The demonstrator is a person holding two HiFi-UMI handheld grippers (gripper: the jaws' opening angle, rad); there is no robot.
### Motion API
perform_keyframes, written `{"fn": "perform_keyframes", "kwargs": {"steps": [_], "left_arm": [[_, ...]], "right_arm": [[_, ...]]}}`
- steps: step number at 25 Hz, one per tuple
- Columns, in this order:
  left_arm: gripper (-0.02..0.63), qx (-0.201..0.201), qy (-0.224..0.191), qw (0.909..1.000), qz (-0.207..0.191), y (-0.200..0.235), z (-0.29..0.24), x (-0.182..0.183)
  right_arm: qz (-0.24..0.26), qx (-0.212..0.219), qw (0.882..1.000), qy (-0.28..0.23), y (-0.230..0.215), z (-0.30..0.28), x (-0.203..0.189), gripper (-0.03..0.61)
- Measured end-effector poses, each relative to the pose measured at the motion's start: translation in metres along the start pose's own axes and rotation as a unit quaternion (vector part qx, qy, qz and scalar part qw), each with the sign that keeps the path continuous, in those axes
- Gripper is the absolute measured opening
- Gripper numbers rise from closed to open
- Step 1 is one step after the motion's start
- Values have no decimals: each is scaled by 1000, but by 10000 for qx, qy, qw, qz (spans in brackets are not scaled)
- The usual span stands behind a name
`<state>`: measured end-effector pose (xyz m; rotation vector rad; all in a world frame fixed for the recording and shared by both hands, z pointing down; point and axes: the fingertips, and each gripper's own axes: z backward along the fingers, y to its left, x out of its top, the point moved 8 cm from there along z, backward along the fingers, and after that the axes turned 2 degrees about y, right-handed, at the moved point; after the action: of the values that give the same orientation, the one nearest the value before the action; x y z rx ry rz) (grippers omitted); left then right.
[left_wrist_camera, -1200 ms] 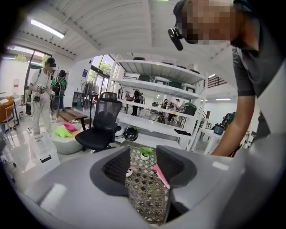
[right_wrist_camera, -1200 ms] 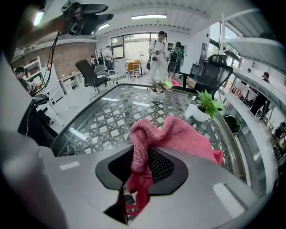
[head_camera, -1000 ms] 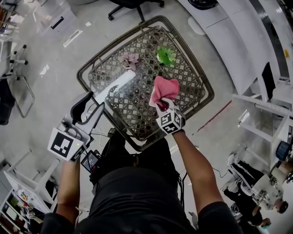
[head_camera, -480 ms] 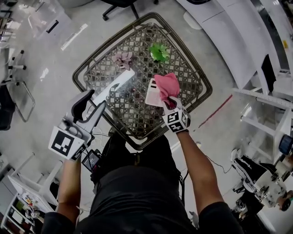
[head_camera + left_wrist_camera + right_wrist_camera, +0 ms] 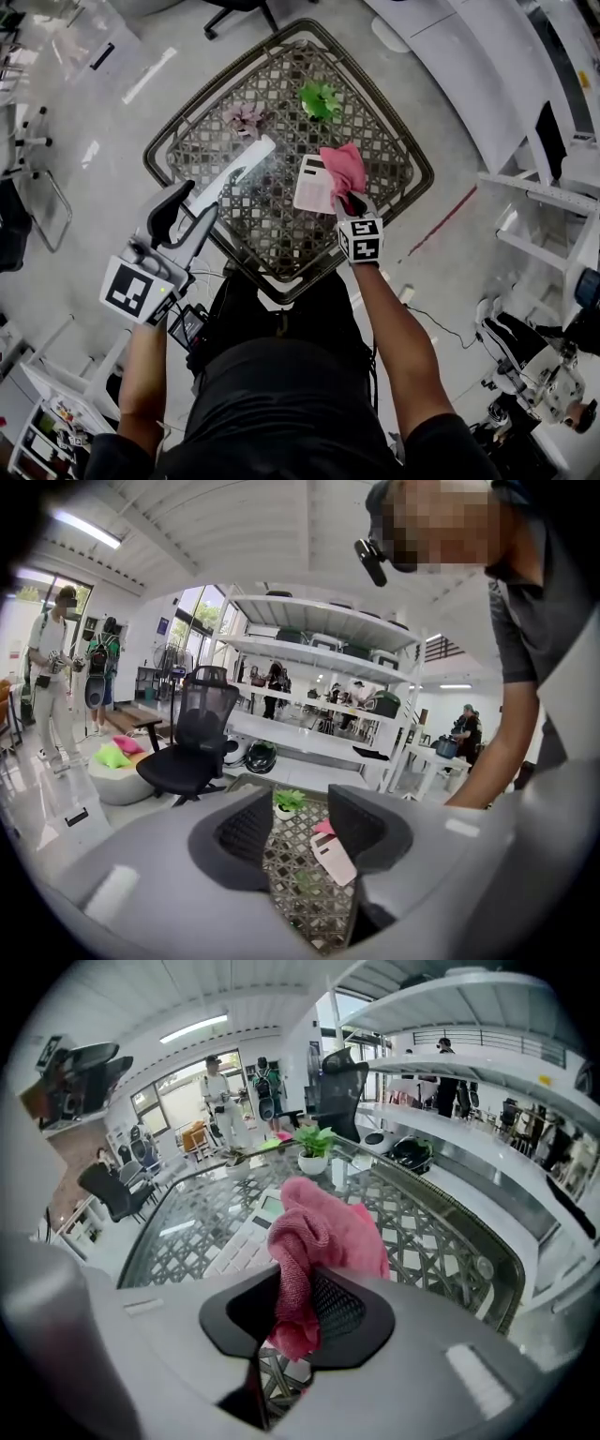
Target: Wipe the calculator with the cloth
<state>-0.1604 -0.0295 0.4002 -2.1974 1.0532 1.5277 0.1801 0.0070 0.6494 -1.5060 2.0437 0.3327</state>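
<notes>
Since a second ago our right gripper [image 5: 350,201], jaws clamping the cloth [image 5: 343,169], slid off the calculator [image 5: 310,186]; we should sweep back flat, left gripper [image 5: 193,208] jaws wide, empty.

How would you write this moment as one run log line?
right claw: shut on cloth | cloth: above calculator right edge, contact unclear | left claw: open, empty, beside table

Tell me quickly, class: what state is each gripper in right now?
Left gripper: jaws open, holding nothing.
Right gripper: jaws shut on the pink cloth.
</notes>
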Motion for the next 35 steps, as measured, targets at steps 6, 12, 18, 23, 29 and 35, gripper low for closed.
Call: {"fn": "perform_keyframes", "kwargs": {"steps": [6, 12, 18, 23, 29, 35], "left_arm": [[198, -10, 8, 10000, -14, -1, 2, -1], [198, 23, 63, 9999, 80, 2, 8, -7], [198, 86, 10, 9999, 69, 6, 16, -12], [198, 146, 10, 9998, 97, 12, 25, -16], [198, 219, -5, 9997, 133, 17, 35, -20], [198, 251, -16, 9995, 177, 20, 43, -22]], "right_arm": [[-115, -15, 9999, -40, 8, -2, 3, 74], [-132, 80, 9999, -71, 25, -10, 5, 74], [-100, 246, 9996, -98, 48, -20, 11, 74], [94, 431, 9990, -57, 71, -29, 14, 74], [576, 628, 9963, 57, 86, -32, 12, 74], [1628, 995, 9812, 282, 96, -34, -1, 74]]}}
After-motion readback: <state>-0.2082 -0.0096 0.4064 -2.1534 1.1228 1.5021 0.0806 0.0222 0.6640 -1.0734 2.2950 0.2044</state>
